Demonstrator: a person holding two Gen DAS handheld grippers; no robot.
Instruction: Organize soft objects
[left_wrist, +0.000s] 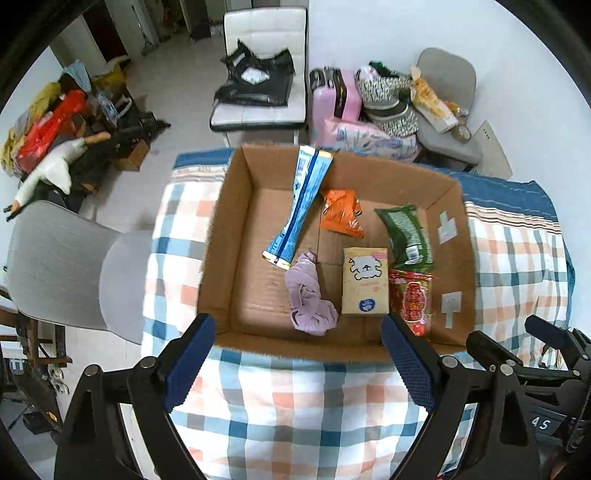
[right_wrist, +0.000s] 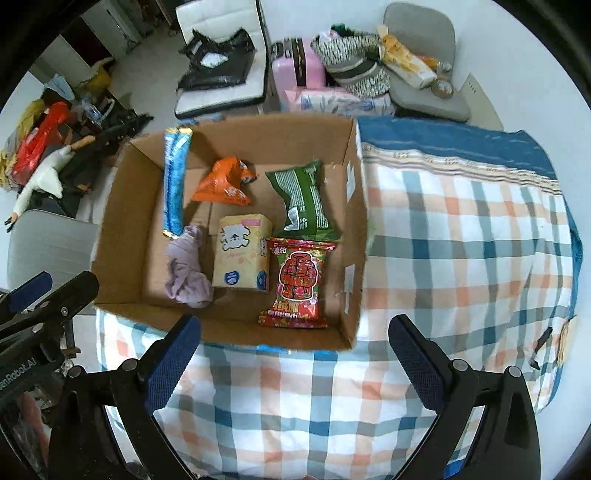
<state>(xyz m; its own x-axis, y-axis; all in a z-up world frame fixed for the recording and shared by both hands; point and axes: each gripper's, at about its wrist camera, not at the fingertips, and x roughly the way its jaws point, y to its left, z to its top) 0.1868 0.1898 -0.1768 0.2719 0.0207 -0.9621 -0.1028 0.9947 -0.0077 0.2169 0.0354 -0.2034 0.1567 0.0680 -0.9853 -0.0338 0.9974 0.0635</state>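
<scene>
An open cardboard box (left_wrist: 236, 229) (right_wrist: 122, 206) sits on a checked cloth. Inside lie a long blue packet (left_wrist: 301, 206) (right_wrist: 173, 184), an orange packet (left_wrist: 341, 212) (right_wrist: 223, 182), a green packet (left_wrist: 406, 232) (right_wrist: 304, 201), a red packet (left_wrist: 412, 299) (right_wrist: 297, 284), a yellow tissue pack (left_wrist: 365, 282) (right_wrist: 242, 256) and a crumpled lilac cloth (left_wrist: 308, 299) (right_wrist: 186, 269). My left gripper (left_wrist: 295, 363) is open and empty above the box's near edge. My right gripper (right_wrist: 295, 363) is open and empty over the cloth just before the box.
The checked cloth (left_wrist: 295, 406) (right_wrist: 461, 240) covers the table. A grey chair (left_wrist: 70, 269) stands at the left. Behind the table are a white chair with a black bag (left_wrist: 258, 85), a pink suitcase (left_wrist: 334, 96) and a second grey chair (left_wrist: 447, 110) with bags. Clutter lies on the floor at far left.
</scene>
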